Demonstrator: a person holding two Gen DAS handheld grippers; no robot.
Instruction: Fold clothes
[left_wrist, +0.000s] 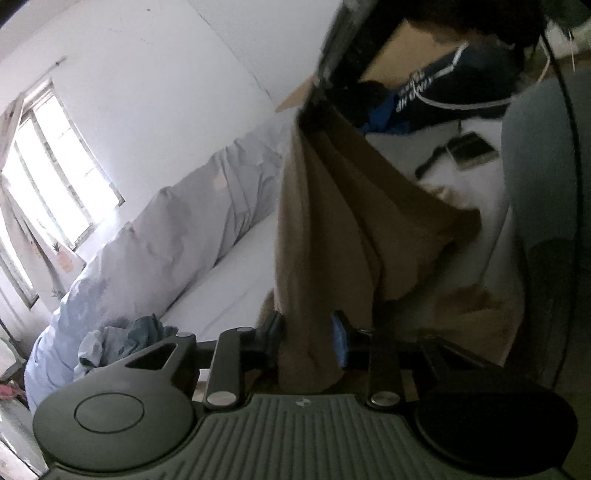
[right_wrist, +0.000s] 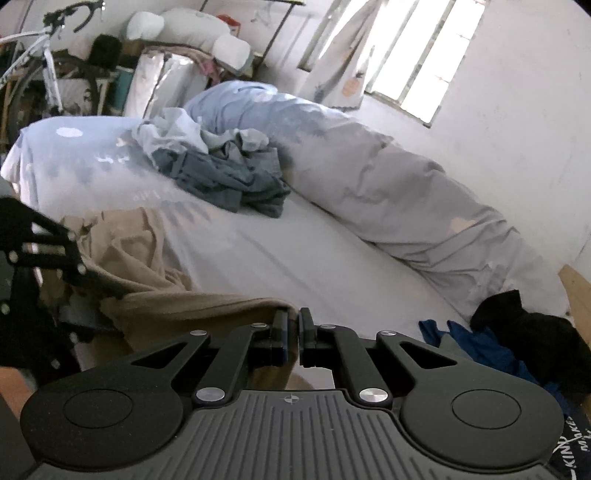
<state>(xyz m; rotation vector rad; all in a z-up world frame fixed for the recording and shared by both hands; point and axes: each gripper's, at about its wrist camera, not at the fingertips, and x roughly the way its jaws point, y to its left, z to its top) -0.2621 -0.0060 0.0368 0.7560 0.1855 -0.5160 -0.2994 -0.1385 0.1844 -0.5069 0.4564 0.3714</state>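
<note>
The fingers of the right gripper (right_wrist: 291, 326) pinch an edge of the tan garment (right_wrist: 147, 251). The left gripper (left_wrist: 308, 334) has wider fingers with tan cloth between them. The garment hangs partly over the bed (right_wrist: 295, 258). It looks soft, light and floppy, so hold corners.

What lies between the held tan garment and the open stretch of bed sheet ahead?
Nothing visible: both grippers, left and right, grip the tan garment, and the sheet ahead is bare; the blue-grey clothes pile lies beyond.
</note>
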